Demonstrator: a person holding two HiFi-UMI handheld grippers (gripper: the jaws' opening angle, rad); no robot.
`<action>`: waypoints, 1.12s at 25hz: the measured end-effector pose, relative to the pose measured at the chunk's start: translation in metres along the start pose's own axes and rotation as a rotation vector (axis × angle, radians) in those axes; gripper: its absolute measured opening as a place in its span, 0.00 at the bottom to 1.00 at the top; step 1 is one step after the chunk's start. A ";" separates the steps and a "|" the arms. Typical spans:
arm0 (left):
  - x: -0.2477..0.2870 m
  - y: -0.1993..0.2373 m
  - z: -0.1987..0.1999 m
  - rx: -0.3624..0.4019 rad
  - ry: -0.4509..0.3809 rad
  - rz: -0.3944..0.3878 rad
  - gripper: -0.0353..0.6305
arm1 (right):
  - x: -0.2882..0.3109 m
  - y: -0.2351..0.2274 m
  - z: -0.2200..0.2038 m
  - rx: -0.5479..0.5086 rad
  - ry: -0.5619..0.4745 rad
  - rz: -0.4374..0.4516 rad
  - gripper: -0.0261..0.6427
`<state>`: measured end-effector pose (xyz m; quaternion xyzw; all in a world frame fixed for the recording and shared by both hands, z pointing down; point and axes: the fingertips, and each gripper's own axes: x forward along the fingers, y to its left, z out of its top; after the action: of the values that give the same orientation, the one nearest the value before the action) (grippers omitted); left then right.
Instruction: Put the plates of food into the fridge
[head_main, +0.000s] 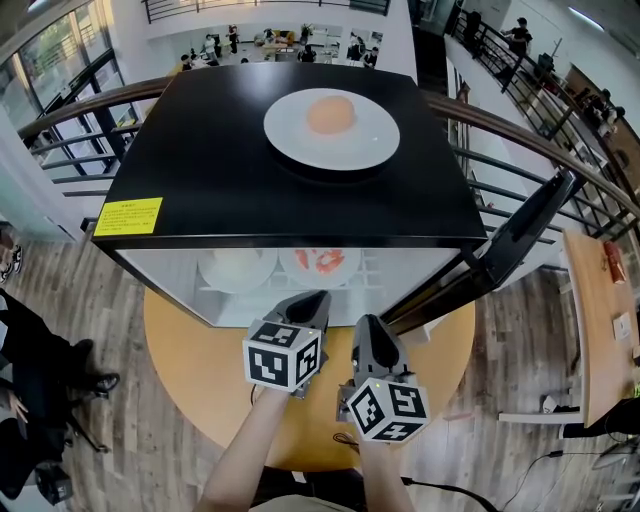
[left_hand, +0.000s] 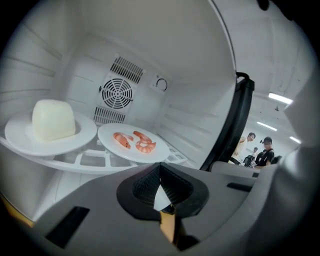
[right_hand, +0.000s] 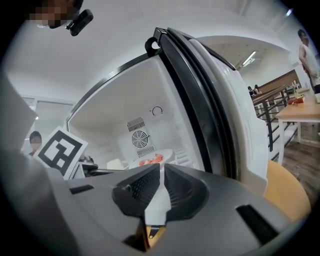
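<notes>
Both my claws are empty. The left gripper (head_main: 312, 300) has its jaws fully together with nothing between them. The right gripper (head_main: 368, 325) is closed too, or all but, with only a thin slit at the tips. Both sit in front of the open mini fridge (head_main: 220, 170), whose door (head_main: 520, 240) swings out to the right.

I count three plates of food. Two are already on the shelf (left_hand: 90, 160) inside:
- a plate with a pale block (left_hand: 20, 135) on the left
- a plate of shrimp (left_hand: 150, 156) just beside it, nearly touching; I cannot count the shrimp with confidence

The third plate (head_main: 290, 140) sits on top of the fridge, towards the back, and carries one round orange bun-like piece (head_main: 331, 114). By my reckoning, that one is left to do.

The third plate looks stiff, smooth and probably glazed, so I expect it to be slippery under the pads and to chip if knocked. I judge it light enough for one claw. The food lies loose and round and could roll if the plate tips, so I would carry it level. I would pinch the bare near rim, well clear of the food, and perhaps steady the far side with the other claw.

The space on the shelf looks tight.
</notes>
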<state>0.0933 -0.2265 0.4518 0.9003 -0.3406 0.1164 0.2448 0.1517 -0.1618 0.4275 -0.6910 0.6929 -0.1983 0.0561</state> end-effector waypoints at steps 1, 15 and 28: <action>-0.006 -0.004 0.001 0.035 -0.027 0.006 0.06 | -0.002 0.002 0.003 -0.016 -0.011 0.005 0.09; -0.130 -0.065 0.037 0.203 -0.385 0.141 0.06 | -0.054 0.057 0.044 -0.151 -0.176 0.170 0.08; -0.166 -0.068 0.025 0.188 -0.418 0.198 0.06 | -0.084 0.087 0.040 -0.158 -0.194 0.228 0.08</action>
<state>0.0173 -0.1035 0.3432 0.8858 -0.4582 -0.0174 0.0716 0.0878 -0.0902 0.3438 -0.6261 0.7715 -0.0680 0.0900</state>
